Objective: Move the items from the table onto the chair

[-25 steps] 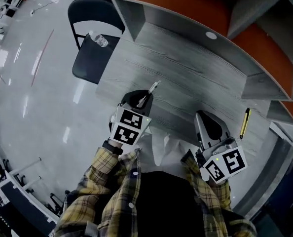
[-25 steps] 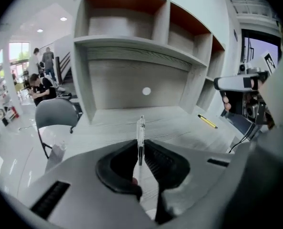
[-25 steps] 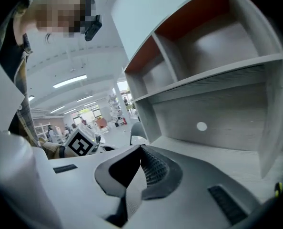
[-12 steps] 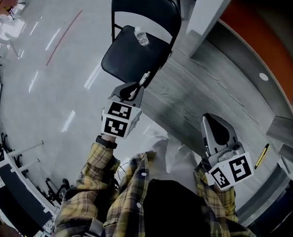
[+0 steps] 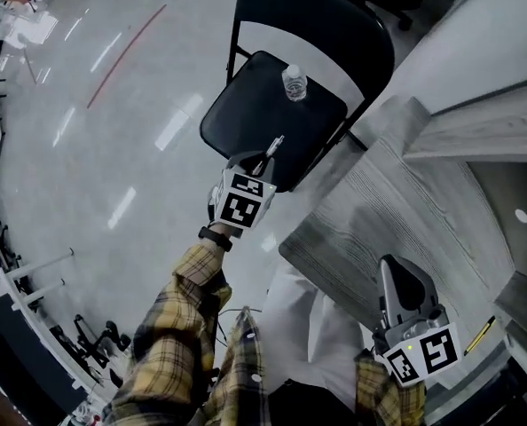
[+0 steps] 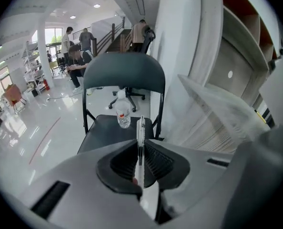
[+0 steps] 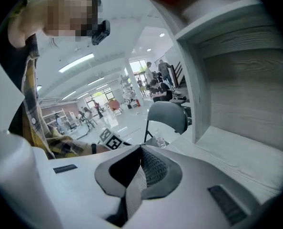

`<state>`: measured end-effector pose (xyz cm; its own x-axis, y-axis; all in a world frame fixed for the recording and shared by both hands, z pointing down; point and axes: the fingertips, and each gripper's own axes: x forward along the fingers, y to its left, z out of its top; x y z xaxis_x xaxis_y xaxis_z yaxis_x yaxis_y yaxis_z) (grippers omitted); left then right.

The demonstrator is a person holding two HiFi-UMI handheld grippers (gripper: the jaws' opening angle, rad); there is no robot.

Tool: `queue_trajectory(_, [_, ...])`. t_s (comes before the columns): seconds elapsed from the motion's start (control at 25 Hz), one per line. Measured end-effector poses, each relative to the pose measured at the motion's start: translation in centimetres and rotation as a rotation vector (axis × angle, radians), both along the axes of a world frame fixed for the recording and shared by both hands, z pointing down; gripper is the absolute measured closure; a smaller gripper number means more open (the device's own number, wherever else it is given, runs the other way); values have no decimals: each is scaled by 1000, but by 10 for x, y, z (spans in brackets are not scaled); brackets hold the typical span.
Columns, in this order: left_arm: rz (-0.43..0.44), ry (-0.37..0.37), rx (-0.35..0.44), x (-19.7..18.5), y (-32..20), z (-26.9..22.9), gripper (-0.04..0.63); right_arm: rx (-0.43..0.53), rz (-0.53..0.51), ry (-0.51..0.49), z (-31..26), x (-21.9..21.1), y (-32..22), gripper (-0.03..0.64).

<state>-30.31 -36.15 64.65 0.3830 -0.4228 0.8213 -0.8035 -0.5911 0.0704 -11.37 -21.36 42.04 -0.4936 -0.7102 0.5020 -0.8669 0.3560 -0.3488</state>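
Observation:
A black folding chair point(image 5: 246, 118) stands left of the grey wood table point(image 5: 397, 211). A clear water bottle point(image 5: 294, 82) stands upright on its seat, and it also shows in the left gripper view point(image 6: 123, 114). My left gripper point(image 5: 263, 160) hangs over the seat's near edge, shut on a slim white pen point(image 5: 274, 145) that pokes out past the jaws toward the bottle. In the left gripper view the pen point(image 6: 140, 135) stands straight up between the pads. My right gripper point(image 5: 395, 278) is over the table's near part, shut with nothing in it point(image 7: 140, 168).
A yellow pen point(image 5: 479, 335) lies on the table at the far right. A grey partition and shelf point(image 5: 476, 78) rise behind the table. Glossy floor point(image 5: 113, 105) spreads left of the chair. People and an office chair point(image 6: 129, 92) are far behind it.
My left gripper carried the pen off the table's left end to above the chair seat. The view swung toward the chair. My right gripper stayed shut and drifted along the table.

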Motion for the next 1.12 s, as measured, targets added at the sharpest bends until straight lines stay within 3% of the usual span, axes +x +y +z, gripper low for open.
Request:
queue_trajectory(0.24, [-46, -45, -130, -13, -21, 125, 549, -10, -52, 27, 53, -30, -45, 598])
queue_trajectory(0.44, [-45, -94, -206, -19, -24, 193, 549, -8, -100, 24, 84, -54, -80, 598])
queue_trajectory(1.12, [-74, -149, -222, -28, -23, 253, 545, -31, -151, -31, 111, -101, -98, 598])
